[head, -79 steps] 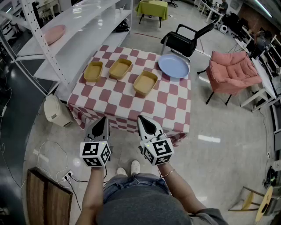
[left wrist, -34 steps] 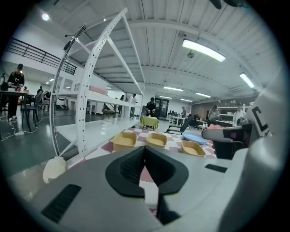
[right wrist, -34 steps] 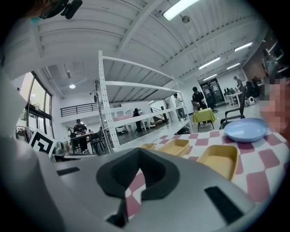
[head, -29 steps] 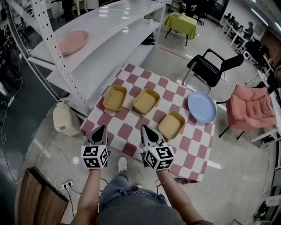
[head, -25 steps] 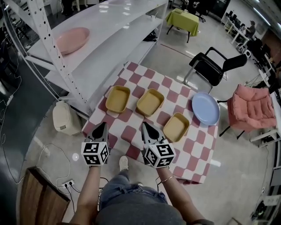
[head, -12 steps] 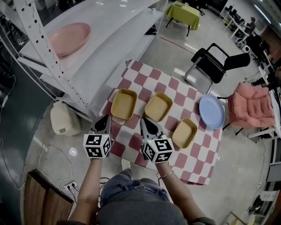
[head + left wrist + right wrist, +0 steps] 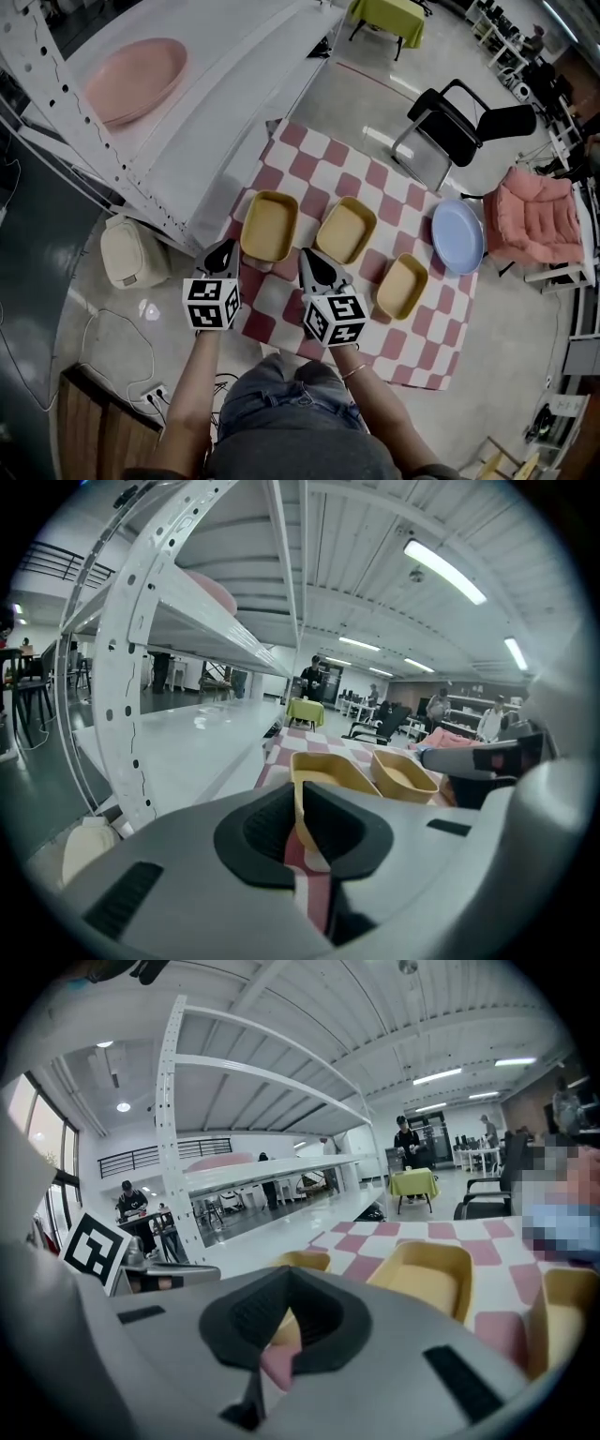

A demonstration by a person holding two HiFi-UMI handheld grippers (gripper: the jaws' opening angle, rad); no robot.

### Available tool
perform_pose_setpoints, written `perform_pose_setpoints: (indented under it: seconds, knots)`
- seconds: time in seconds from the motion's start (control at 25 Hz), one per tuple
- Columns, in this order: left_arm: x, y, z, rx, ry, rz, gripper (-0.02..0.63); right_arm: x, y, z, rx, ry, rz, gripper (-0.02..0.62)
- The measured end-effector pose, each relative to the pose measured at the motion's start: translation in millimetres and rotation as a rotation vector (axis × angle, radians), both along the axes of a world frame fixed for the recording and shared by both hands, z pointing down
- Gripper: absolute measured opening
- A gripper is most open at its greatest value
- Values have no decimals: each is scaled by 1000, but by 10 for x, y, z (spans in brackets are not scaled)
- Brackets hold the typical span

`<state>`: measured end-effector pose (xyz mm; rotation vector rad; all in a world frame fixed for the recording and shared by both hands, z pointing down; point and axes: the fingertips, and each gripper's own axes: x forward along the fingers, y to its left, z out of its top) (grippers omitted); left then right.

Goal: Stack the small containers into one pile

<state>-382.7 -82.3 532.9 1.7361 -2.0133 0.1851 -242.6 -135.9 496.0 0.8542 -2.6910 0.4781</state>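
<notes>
Hovering over the near edge of the checkered table (image 7: 375, 178), both tongs point at three small containers that sit apart and unstacked. The left container (image 7: 269, 226) lies just beyond the left gripper (image 7: 222, 251), the middle container (image 7: 345, 230) just beyond the right gripper (image 7: 307, 258), and the right container (image 7: 402, 286) near a blue plate (image 7: 457, 236). The left gripper's jaws have just been opening a crack with nothing between them, probably readying for the nearest rim, while the right gripper's jaws are pressed together and empty.

Rightmost container (image 7: 562, 1318) partly beyond frame edge
</notes>
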Motion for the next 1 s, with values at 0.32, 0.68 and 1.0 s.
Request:
perform_pose_setpoints:
  seconds: [0.32, 0.68, 1.0]
  knots:
    - [-38, -188, 151, -38, 37, 23, 84, -119, -68, 77, -2, 31, 2, 9]
    - [-18, -332, 305, -86, 71, 32, 104, -172, -144, 153, -20, 42, 9, 9]
    - [-4, -393, 455, -137, 82, 19, 95, -149, -170, 229, -39, 35, 15, 10]
